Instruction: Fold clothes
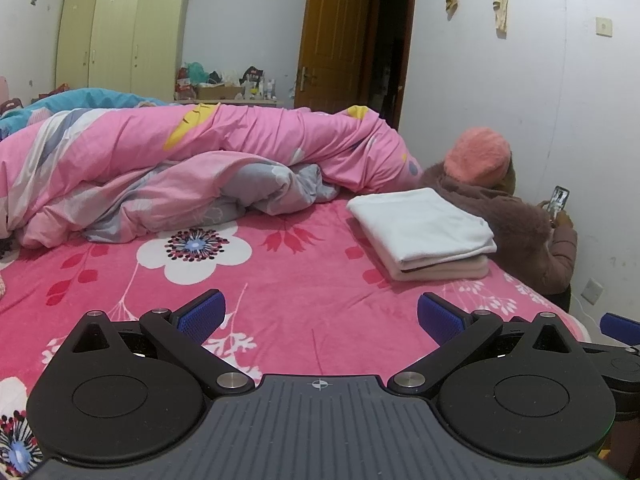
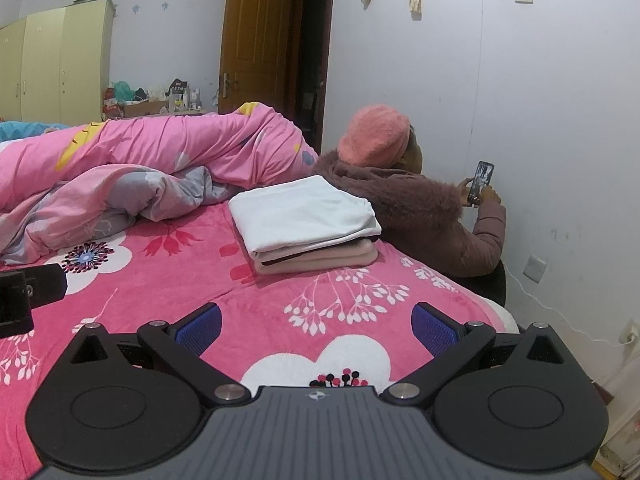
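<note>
Folded clothes: stacked on bed, ahead of both claws, apart.
Left claw: spread, empty, level.
Right claw: spread, empty, level.

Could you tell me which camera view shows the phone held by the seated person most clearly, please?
The right wrist view: the phone sits well inside the frame, with its lit screen facing the camera. In the left wrist view it appears smaller, out by the right side.
</note>
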The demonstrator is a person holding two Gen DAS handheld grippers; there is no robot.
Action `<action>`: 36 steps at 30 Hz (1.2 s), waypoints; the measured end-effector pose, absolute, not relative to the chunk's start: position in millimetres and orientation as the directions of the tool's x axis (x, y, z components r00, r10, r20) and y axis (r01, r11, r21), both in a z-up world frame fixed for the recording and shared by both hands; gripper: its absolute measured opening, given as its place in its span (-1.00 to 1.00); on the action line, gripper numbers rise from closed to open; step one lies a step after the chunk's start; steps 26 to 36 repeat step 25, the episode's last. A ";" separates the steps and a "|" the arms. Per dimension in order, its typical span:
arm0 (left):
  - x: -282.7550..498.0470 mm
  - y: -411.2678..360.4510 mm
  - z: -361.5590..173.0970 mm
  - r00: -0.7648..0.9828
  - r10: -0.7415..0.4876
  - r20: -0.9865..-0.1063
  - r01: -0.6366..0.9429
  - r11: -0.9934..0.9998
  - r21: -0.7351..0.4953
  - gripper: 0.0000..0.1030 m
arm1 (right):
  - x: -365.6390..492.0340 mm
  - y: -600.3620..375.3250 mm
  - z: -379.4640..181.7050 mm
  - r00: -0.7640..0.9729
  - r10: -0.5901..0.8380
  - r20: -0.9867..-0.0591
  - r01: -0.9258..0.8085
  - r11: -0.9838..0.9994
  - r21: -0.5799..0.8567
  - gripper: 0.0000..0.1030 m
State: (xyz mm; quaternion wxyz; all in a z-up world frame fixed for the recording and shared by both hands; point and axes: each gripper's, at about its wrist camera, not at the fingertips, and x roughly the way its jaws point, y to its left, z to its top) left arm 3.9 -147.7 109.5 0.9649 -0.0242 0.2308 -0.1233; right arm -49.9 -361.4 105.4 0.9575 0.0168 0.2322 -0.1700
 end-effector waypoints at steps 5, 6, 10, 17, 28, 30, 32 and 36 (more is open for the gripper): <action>4.2 -146.4 109.2 0.863 -0.249 -0.439 0.226 0.968 -0.107 1.00 | -48.3 -361.0 105.1 0.834 -0.318 -0.451 0.333 0.942 -0.047 1.00; 4.1 -146.4 109.0 0.863 -0.249 -0.440 0.225 0.968 -0.107 1.00 | -48.3 -360.8 104.9 0.834 -0.317 -0.451 0.333 0.942 -0.047 1.00; 4.4 -146.1 108.3 0.861 -0.250 -0.443 0.226 0.968 -0.109 1.00 | -47.0 -360.0 104.7 0.834 -0.319 -0.450 0.332 0.942 -0.052 1.00; 5.1 -144.3 107.8 0.860 -0.251 -0.444 0.224 0.968 -0.114 1.00 | -46.7 -360.1 104.7 0.833 -0.320 -0.452 0.334 0.941 -0.051 1.00; 5.6 -143.4 107.4 0.859 -0.251 -0.447 0.222 0.968 -0.116 1.00 | -46.3 -359.5 104.5 0.832 -0.320 -0.453 0.334 0.941 -0.053 1.00; 5.6 -143.4 107.4 0.859 -0.251 -0.447 0.222 0.968 -0.116 1.00 | -46.3 -359.5 104.5 0.832 -0.320 -0.453 0.334 0.941 -0.053 1.00; 5.6 -143.4 107.4 0.859 -0.251 -0.447 0.222 0.968 -0.116 1.00 | -46.3 -359.5 104.5 0.832 -0.320 -0.453 0.334 0.941 -0.053 1.00; 5.6 -143.4 107.4 0.859 -0.251 -0.447 0.222 0.968 -0.116 1.00 | -46.3 -359.5 104.5 0.832 -0.320 -0.453 0.334 0.941 -0.053 1.00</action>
